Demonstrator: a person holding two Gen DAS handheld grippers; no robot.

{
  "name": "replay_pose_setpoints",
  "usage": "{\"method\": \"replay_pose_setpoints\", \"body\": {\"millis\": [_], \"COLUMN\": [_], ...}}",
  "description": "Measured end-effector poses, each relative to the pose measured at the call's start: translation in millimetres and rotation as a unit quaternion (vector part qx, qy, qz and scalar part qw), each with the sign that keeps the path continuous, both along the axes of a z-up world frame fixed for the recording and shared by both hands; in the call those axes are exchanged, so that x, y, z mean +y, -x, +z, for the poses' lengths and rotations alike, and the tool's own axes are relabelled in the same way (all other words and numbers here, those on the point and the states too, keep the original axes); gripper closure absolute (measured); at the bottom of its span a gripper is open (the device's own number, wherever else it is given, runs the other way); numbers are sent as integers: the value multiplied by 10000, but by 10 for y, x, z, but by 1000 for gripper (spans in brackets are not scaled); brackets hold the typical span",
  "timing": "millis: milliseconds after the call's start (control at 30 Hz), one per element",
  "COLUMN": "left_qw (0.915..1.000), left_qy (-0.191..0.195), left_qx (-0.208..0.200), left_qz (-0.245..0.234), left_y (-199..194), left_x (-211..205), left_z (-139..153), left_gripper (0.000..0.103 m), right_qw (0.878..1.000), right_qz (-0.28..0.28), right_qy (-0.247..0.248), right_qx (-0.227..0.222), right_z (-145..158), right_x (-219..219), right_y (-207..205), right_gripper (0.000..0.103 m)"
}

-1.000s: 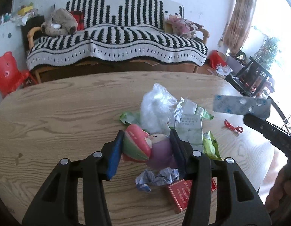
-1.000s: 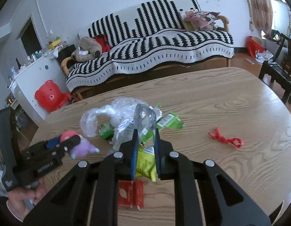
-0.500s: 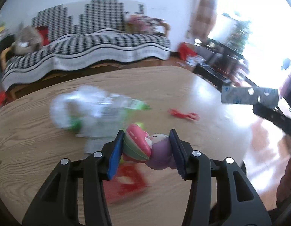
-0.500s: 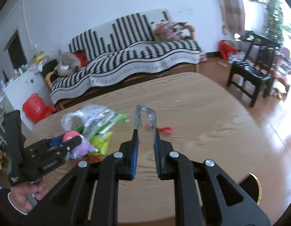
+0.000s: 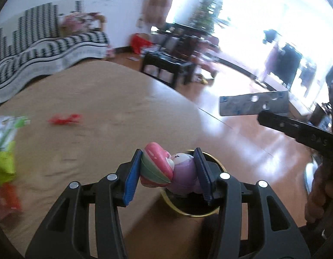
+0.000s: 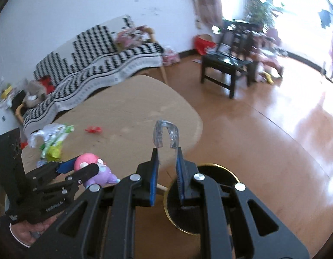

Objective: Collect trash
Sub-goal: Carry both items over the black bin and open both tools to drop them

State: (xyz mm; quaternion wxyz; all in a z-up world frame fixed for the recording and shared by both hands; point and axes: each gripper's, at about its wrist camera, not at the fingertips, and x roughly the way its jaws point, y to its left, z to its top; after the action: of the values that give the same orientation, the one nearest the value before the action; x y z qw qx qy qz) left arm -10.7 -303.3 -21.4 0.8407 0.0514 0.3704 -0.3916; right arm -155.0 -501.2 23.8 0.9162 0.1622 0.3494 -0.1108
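Note:
My left gripper (image 5: 168, 172) is shut on a small pink and purple toy figure (image 5: 166, 168), held above the table's right edge, over a black bin with a gold rim (image 5: 218, 210). The toy also shows in the right wrist view (image 6: 95, 170). My right gripper (image 6: 166, 168) is shut on a bent silver blister pack (image 6: 166, 133), held above the same bin (image 6: 209, 220). The blister pack shows in the left wrist view (image 5: 252, 105).
The wooden table (image 5: 97, 116) holds a red scrap (image 5: 65, 118), green wrappers (image 5: 6, 142) and a red packet (image 5: 6, 200) at the left. A black chair (image 6: 229, 71) and a striped sofa (image 6: 97, 64) stand beyond on the wooden floor.
Both grippers have swung right with their loads, from over the trash pile to the table's right edge above the bin. The trash pile has slid to the left of both views.

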Motion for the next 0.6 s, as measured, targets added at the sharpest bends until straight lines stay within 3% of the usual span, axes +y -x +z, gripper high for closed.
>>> {"method": "replay_pose_setpoints", "body": {"millis": [233,600], "left_qw": [9982,9966], "left_qy": [-140,-220], "left_qx": [214,477], "left_qz": [-540,-642], "left_y": [135,50], "left_x": [-533,-868], "left_z": [-292,-548], "left_gripper": [55,55], "right_qw": [9987,9963], "right_qz": [-324,-459], "right_qy": [-127,-283], "right_qx": [380,665], "right_z": [-304,-508], "right_x": [-368,-490], "right_y": [248,199], "right_gripper": [87,87]}}
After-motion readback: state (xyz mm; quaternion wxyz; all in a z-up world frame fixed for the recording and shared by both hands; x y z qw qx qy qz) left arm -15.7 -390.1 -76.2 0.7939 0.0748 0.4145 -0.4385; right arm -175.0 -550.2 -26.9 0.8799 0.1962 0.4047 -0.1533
